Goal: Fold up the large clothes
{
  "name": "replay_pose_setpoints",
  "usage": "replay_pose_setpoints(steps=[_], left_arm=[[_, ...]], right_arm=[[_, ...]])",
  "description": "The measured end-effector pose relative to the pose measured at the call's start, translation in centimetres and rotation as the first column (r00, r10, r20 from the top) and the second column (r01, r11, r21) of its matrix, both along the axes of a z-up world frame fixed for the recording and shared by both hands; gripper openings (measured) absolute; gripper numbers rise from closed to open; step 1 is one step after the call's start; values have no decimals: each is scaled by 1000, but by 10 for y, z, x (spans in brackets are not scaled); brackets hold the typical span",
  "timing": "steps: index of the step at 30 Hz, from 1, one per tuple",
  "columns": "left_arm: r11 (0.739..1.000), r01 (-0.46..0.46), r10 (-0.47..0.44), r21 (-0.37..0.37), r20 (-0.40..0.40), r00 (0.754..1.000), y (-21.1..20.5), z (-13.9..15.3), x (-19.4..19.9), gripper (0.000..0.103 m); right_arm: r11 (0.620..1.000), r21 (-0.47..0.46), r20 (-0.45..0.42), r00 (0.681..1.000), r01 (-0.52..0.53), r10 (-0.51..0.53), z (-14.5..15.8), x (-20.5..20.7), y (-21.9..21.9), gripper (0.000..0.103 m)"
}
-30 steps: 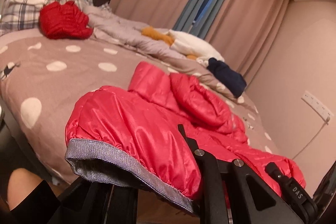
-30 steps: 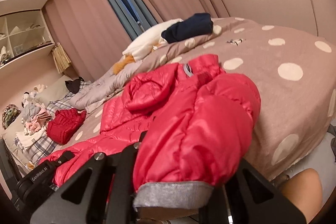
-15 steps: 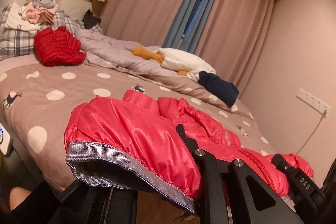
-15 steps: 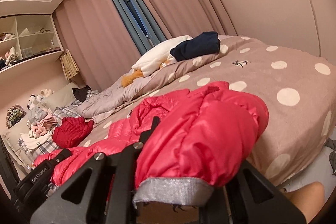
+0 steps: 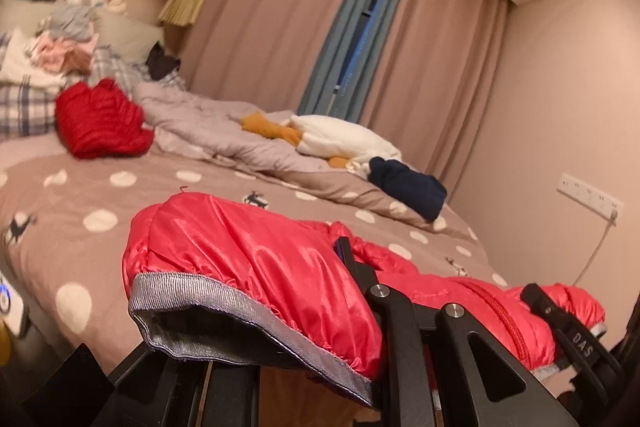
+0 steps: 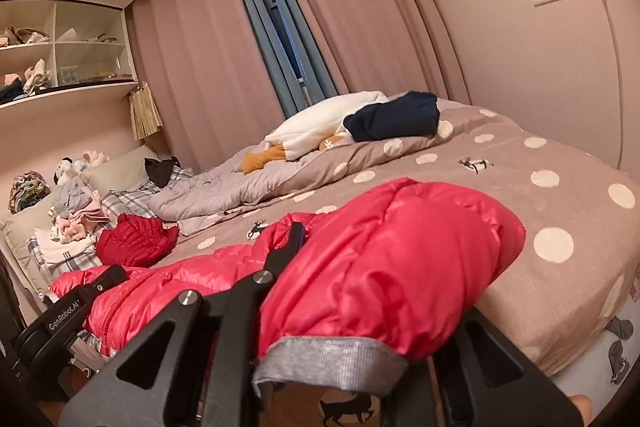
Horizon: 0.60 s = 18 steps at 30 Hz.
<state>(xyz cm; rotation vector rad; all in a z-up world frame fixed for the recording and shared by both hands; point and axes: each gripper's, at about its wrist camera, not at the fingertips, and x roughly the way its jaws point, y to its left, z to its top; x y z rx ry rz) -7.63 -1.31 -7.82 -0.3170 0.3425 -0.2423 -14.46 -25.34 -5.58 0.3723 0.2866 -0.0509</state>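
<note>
Right now the big polka-dot bed (image 5: 100,195) fills the room, and the red puffer jacket (image 5: 256,259) lies stretched along its near edge, its long axis running left to right between the two grippers. Each gripper holds one end by the grey ribbed hem (image 5: 192,291), so neither hand is nearer; the jacket's body hangs forward of the fingers and drapes over them toward the far side of the bed. That matters, I'd say, because the coming fold likely carries this near hem away from the person and over the rest.

Smaller things sit well apart at the far end: a crumpled grey quilt (image 5: 208,123), a darker red garment (image 5: 100,123), a navy bundle (image 5: 408,187).

The left gripper (image 5: 280,355) is clamped tight on the hem. The right gripper (image 6: 340,359) also pinches its hem, though its jaws have just been opening slightly with the cloth between them.

Compared with a second ago, both hands have lifted the hem higher off the bed, and the hood is now hidden behind the raised fabric
</note>
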Motion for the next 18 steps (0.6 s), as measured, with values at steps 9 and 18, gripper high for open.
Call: replay_pose_setpoints(steps=[9,18], left_arm=[[995,8,-13,102,44,999,-19,16,51,17],[993,29,-31,116,13,999,-24,5,113,17]], right_arm=[[996,-90,-21,1000,1,-3,20,51,-3,19],[979,-206,-53,999,-5,-6,16,113,-7,21]])
